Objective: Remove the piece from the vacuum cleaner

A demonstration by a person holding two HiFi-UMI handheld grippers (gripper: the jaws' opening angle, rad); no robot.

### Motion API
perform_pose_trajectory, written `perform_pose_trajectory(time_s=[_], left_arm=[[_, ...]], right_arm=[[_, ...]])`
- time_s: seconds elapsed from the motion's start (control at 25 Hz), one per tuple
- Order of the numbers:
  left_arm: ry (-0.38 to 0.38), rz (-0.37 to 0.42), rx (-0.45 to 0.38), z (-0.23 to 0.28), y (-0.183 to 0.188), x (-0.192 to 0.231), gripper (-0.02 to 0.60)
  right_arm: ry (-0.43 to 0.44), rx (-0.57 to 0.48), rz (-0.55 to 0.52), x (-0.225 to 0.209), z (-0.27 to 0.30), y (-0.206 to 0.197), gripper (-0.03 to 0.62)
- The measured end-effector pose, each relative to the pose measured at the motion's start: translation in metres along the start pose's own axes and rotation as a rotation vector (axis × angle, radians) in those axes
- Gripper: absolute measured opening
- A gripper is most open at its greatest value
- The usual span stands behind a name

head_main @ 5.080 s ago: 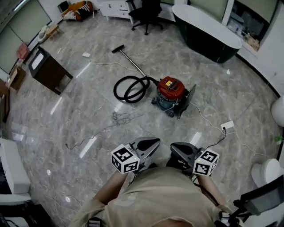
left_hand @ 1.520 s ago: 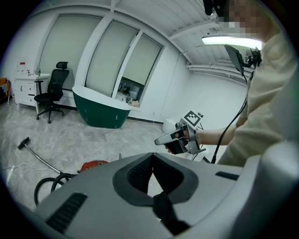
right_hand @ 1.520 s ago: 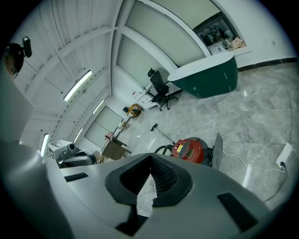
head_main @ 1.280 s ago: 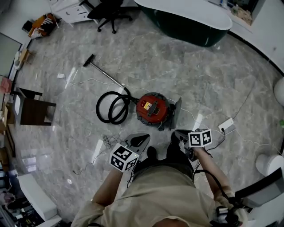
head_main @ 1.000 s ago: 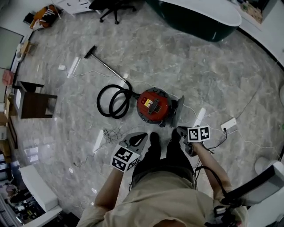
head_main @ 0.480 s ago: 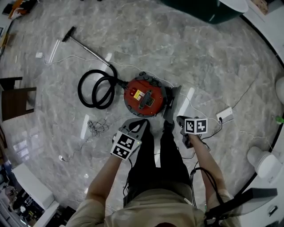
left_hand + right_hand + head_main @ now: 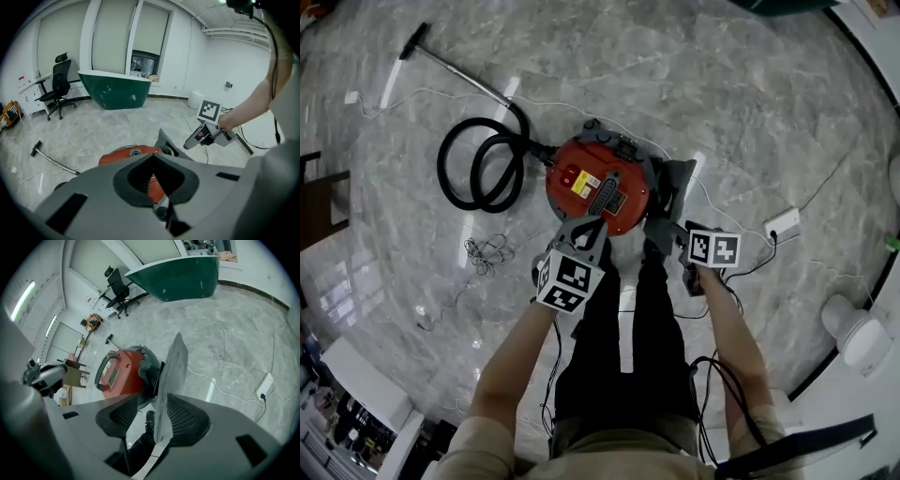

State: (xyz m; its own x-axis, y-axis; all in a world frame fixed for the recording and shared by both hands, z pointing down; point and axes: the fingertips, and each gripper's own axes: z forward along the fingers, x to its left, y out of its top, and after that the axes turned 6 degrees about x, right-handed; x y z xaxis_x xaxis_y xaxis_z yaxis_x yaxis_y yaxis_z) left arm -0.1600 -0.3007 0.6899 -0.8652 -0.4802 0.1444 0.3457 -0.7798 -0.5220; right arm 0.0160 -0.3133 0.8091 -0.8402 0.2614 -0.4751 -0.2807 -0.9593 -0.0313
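Note:
The red canister vacuum cleaner [image 7: 598,187] stands on the marble floor just in front of my feet. A flat grey panel [image 7: 680,183] stands upright against its right side. My right gripper [image 7: 673,230] reaches to that panel; in the right gripper view the panel [image 7: 171,366] stands between the opening jaws [image 7: 152,399], close beside the right pad, with a gap to the left one. My left gripper [image 7: 592,223] hovers shut and empty over the near edge of the red body [image 7: 129,152]. The left gripper view also shows the right gripper [image 7: 190,144] beside the panel [image 7: 162,139].
A black hose [image 7: 478,169] coils left of the vacuum and a wand [image 7: 455,66] runs to the far left. A tangled cord [image 7: 487,251] lies on the floor at the left and a white power strip [image 7: 783,223] at the right. A green bathtub [image 7: 115,89] stands farther off.
The person has walked up to the vacuum, which now lies right under both grippers. The right gripper has come to the grey panel at the vacuum's right side.

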Motion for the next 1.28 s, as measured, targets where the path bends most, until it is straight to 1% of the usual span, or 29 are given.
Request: perform_pose_trajectory(time_s=[0.2, 0.32, 0.4, 0.48, 0.64, 0.8, 0.84, 0.92, 0.96, 1.04, 1.08, 1.16, 1.24, 1.28], left_arm=[[0.056, 0.019, 0.011, 0.028, -0.015, 0.013, 0.003], [0.090, 0.014, 0.006, 0.041, -0.018, 0.021, 0.003], [0.090, 0.015, 0.005, 0.049, -0.017, 0.021, 0.003], [0.093, 0.021, 0.009, 0.056, -0.016, 0.021, 0.003], [0.118, 0.031, 0.013, 0.061, -0.017, 0.025, 0.003], [0.149, 0.032, 0.016, 0.063, -0.020, 0.029, 0.005], [0.143, 0.023, 0.016, 0.064, -0.021, 0.029, 0.027], [0.127, 0.004, 0.027, 0.067, -0.022, 0.025, 0.100], [0.126, -0.002, 0.036, 0.070, -0.023, 0.025, 0.125], [0.137, -0.014, 0.060, 0.074, -0.026, 0.026, 0.210], [0.141, -0.018, 0.077, 0.078, -0.029, 0.027, 0.221], [0.146, -0.020, 0.115, 0.085, -0.035, 0.029, 0.221], [0.164, -0.008, 0.159, 0.093, -0.043, 0.031, 0.221], [0.177, -0.002, 0.181, 0.096, -0.047, 0.032, 0.221]], right_arm=[[-0.013, 0.008, -0.032, -0.007, 0.028, 0.001, 0.176], [-0.021, -0.015, -0.004, -0.011, 0.040, 0.007, 0.176], [-0.052, -0.052, 0.026, -0.019, 0.045, 0.014, 0.176], [-0.083, -0.064, 0.027, -0.027, 0.048, 0.018, 0.175], [-0.087, -0.034, -0.007, -0.026, 0.055, 0.019, 0.175], [-0.091, 0.023, -0.029, -0.027, 0.059, 0.017, 0.175], [-0.094, 0.036, -0.033, -0.027, 0.059, 0.016, 0.175], [-0.102, 0.055, -0.041, -0.027, 0.059, 0.016, 0.175], [-0.106, 0.062, -0.045, -0.027, 0.059, 0.016, 0.175], [-0.111, 0.074, -0.056, -0.026, 0.059, 0.015, 0.175], [-0.113, 0.078, -0.064, -0.026, 0.059, 0.015, 0.175], [-0.117, 0.077, -0.076, -0.029, 0.060, 0.015, 0.172], [-0.104, 0.067, -0.063, -0.034, 0.060, 0.013, 0.097], [-0.085, 0.059, -0.043, -0.035, 0.061, 0.010, 0.074]])
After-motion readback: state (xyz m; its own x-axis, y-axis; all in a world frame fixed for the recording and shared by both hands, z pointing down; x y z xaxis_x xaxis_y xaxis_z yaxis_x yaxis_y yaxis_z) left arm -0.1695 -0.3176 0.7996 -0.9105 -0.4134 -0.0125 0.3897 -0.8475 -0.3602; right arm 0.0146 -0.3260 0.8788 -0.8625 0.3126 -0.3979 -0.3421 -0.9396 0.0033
